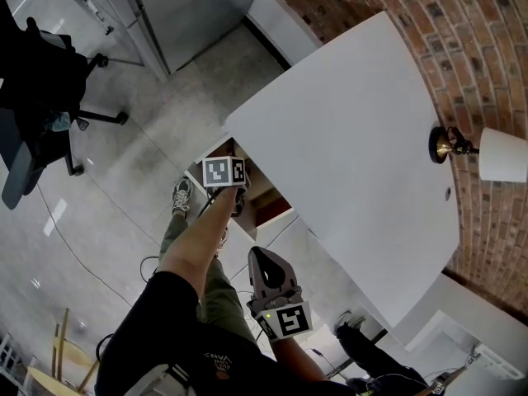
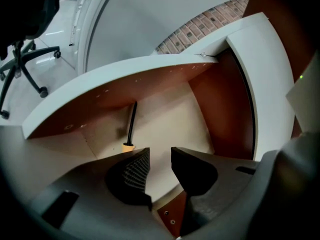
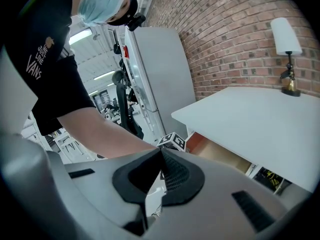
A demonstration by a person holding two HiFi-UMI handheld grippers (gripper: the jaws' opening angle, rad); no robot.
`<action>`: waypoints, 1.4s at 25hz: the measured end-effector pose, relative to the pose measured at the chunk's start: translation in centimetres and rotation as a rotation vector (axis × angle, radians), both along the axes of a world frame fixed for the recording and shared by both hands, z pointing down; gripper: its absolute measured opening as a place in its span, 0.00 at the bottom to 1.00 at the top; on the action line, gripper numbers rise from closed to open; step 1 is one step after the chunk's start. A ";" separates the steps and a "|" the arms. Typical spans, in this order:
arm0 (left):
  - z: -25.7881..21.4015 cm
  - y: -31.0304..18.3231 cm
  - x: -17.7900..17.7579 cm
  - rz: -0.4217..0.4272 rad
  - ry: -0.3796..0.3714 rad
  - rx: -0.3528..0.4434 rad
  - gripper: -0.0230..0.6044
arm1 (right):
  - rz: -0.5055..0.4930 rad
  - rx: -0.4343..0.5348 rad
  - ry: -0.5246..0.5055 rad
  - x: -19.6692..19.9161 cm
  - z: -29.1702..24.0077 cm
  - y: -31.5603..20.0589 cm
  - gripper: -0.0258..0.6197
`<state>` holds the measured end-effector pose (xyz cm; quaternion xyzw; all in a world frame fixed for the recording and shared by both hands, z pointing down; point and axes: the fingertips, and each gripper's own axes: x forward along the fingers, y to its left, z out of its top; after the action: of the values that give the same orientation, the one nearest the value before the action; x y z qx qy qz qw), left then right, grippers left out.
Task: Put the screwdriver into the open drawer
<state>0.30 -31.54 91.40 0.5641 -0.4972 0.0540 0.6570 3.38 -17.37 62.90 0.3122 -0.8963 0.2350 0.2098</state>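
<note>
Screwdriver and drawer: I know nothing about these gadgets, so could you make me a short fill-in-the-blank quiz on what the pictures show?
1. The screwdriver lies inside the open ____.
2. The left gripper hangs above it with its jaws ____ and nothing between them.
3. The right gripper has its jaws ____ and holds nothing.
4. On the white table, near the brick wall, stands a ____.

Missing words: drawer; open; shut; lamp.
</note>
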 end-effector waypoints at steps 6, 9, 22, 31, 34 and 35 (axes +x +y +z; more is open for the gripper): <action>-1.1 0.1 -0.1 0.031 -0.039 0.058 0.22 | 0.001 0.010 -0.005 -0.2 -0.3 0.1 0.03; -1.8 0.3 -0.2 0.048 -0.054 0.084 0.22 | -0.001 0.014 -0.006 -0.2 -0.5 0.3 0.03; -7.6 2.0 -1.7 0.102 -0.143 0.226 0.05 | -0.016 0.064 -0.033 0.7 -2.8 0.8 0.03; -13.3 3.8 -2.6 0.137 -0.229 0.359 0.05 | -0.012 0.115 -0.052 2.2 -5.4 1.3 0.03; -15.5 4.6 -2.7 0.133 -0.237 0.401 0.05 | -0.031 0.141 -0.042 2.7 -6.2 1.9 0.03; -16.3 4.9 -2.7 0.133 -0.239 0.416 0.05 | -0.035 0.147 -0.042 2.8 -6.5 2.2 0.03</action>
<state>-2.38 -26.61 75.08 0.7083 -0.5336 0.0601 0.4582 6.17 -15.17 56.37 0.3059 -0.9207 0.1711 0.1715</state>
